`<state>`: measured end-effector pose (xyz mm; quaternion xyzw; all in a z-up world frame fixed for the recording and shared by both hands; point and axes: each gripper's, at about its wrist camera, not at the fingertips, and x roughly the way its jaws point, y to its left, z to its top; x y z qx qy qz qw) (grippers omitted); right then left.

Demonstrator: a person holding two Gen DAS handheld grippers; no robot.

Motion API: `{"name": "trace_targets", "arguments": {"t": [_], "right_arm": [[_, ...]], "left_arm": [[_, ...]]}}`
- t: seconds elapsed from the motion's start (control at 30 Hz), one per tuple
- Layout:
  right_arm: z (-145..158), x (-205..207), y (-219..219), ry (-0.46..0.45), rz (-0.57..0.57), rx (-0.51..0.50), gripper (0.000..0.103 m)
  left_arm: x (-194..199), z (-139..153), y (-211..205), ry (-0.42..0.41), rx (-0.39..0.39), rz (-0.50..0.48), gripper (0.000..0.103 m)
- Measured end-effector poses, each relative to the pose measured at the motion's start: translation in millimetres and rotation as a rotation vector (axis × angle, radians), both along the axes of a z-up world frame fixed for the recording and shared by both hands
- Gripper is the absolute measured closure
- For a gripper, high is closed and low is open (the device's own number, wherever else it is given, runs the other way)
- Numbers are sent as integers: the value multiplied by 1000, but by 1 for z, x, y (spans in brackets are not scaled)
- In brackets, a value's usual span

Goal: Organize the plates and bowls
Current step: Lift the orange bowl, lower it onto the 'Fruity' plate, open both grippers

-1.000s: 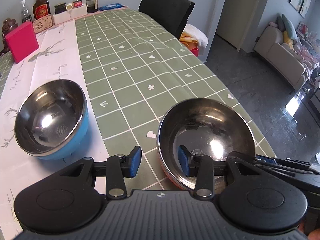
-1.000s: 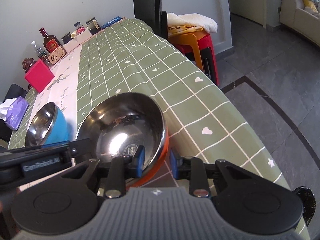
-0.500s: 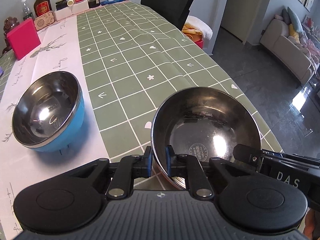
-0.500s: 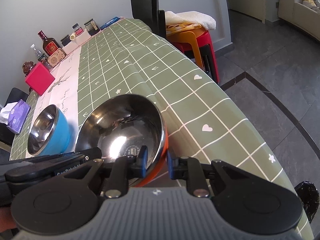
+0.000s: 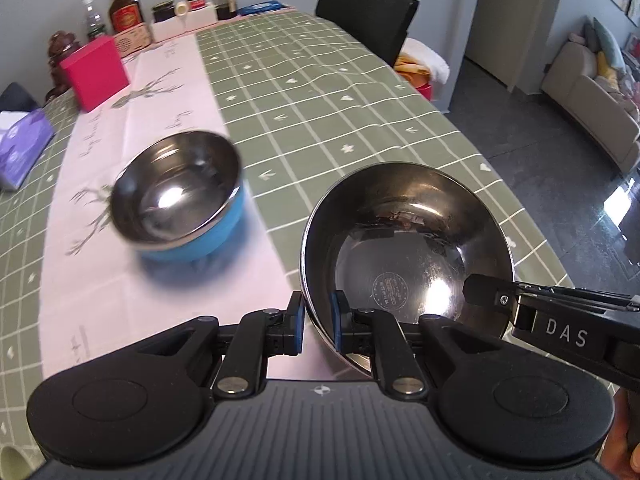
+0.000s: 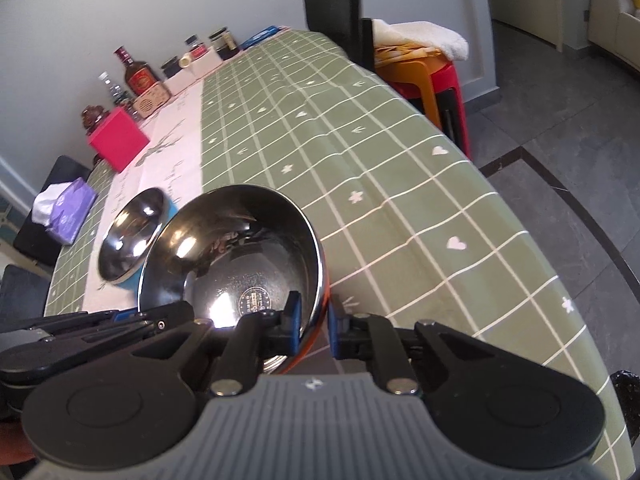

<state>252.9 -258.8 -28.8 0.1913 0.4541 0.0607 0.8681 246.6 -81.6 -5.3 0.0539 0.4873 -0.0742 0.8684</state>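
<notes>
A steel bowl with an orange outside (image 5: 408, 240) (image 6: 240, 248) is held just above the green checked tablecloth (image 5: 320, 92), near the table's right edge. My left gripper (image 5: 318, 316) is shut on its near-left rim. My right gripper (image 6: 314, 320) has the near-right rim between its blue pads; its jaws are closing and the pads press on the rim. In the right wrist view the bowl tilts slightly. A second steel bowl, blue outside (image 5: 176, 196) (image 6: 128, 236), stands on the pink runner (image 5: 160, 80) to the left.
At the table's far end stand a pink box (image 5: 96, 72), bottles and jars (image 5: 124, 12). A purple tissue pack (image 5: 20, 148) lies at the left. A black chair (image 5: 366, 8) and stacked red and orange stools (image 6: 424, 76) stand beside the right edge.
My left jaws shut on the orange bowl's rim and the right jaws tightened on it. The bowl has come up off the cloth and shifted left toward the blue bowl.
</notes>
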Motion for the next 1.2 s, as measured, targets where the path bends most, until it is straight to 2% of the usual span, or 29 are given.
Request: {"name": "trace_targets", "arguments": {"t": [0.33, 0.5, 0.67, 0.83, 1.07, 1.2], "right_arm": [[18, -36, 47, -27, 162, 53, 91], [25, -53, 79, -47, 249, 49, 91], [20, -63, 115, -36, 330, 44, 91], [7, -70, 142, 17, 401, 52, 91], [-4, -75, 159, 69, 454, 31, 91], [-10, -73, 161, 94, 458, 31, 91]], "left_arm": [[-49, 22, 54, 9, 22, 81, 88], [-74, 22, 92, 43, -5, 145, 88], [-96, 15, 131, 77, -41, 215, 88], [-115, 2, 161, 146, -75, 270, 87], [-126, -16, 179, 240, -139, 303, 85], [-125, -21, 183, 257, -152, 311, 85]]}}
